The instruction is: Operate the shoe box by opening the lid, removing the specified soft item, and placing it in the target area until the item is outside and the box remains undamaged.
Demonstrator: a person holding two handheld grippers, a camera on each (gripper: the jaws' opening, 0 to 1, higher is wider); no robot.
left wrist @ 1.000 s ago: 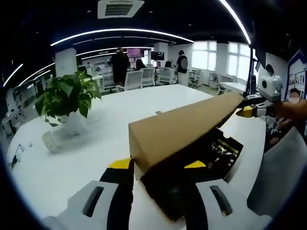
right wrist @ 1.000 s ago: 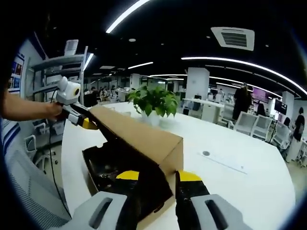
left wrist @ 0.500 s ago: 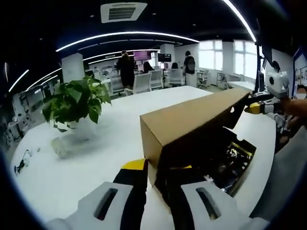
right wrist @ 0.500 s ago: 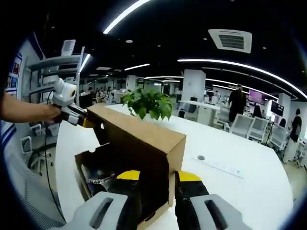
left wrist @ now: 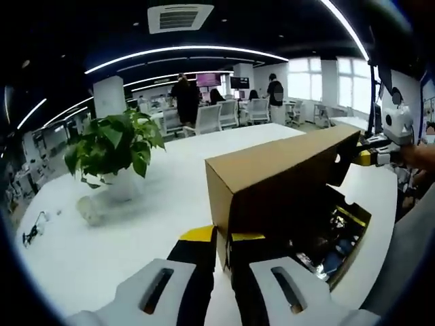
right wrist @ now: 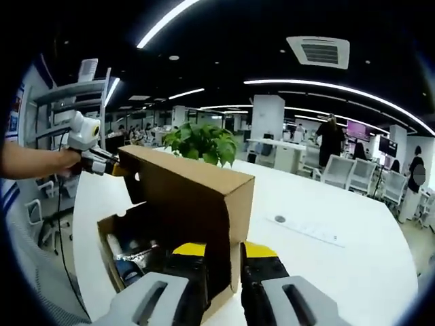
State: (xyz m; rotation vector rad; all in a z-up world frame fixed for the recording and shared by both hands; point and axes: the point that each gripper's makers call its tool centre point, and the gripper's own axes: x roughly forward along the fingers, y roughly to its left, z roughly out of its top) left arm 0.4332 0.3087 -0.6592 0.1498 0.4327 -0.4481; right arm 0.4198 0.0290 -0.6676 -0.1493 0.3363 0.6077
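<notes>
In the left gripper view the left gripper [left wrist: 221, 239] sits at the lower centre, its yellow-tipped jaws clenched on the near corner of the cardboard lid [left wrist: 285, 180], which stands raised over the shoe box [left wrist: 340, 234] at the right. The box interior is dark; its jumbled contents cannot be made out, so the soft item cannot be picked out among them. At the far right edge the right gripper [left wrist: 367, 156] grasps the lid's other end, partly cut off. A potted plant [left wrist: 115, 146] stands at the left on the white table [left wrist: 81, 251]. In the right gripper view the right gripper [right wrist: 224, 252] pinches the lid [right wrist: 187, 193] at the bottom centre; the left gripper [right wrist: 112, 166] holds its far corner at the left.
</notes>
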